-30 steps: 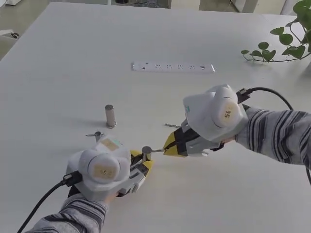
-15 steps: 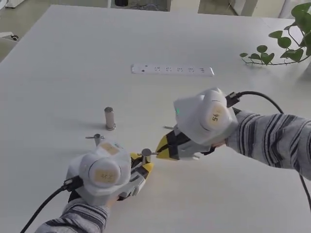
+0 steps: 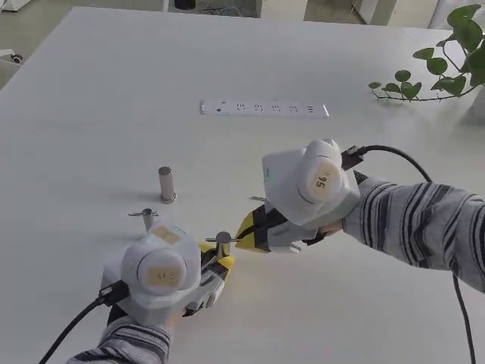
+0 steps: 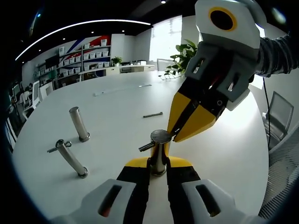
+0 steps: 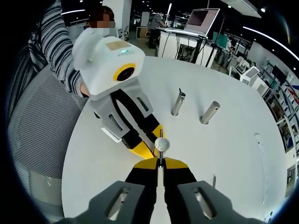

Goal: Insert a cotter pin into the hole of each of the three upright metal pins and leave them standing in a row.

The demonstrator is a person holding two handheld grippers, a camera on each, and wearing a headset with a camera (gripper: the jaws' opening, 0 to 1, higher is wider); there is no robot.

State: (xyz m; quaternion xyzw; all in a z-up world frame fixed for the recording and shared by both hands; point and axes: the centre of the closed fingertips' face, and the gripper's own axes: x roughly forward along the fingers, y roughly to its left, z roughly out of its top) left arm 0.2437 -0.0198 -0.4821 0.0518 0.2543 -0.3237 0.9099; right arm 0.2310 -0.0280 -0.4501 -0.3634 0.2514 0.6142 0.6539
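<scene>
Standing bare pin, power strip, plant beyond

The counter is white, smooth and matt. The nearest pin looks like polished steel, its flat head bright and mirror-like. The far pin, at ten o'clock of it, is a duller satin grey. The cotter pin is thin bare metal wire. The left gripper and the right gripper have smooth white plastic shells with a faint sheen and yellow-and-black tips. The sleeve at three o'clock is striped knit cloth. The power strip at twelve o'clock is white plastic.
</scene>
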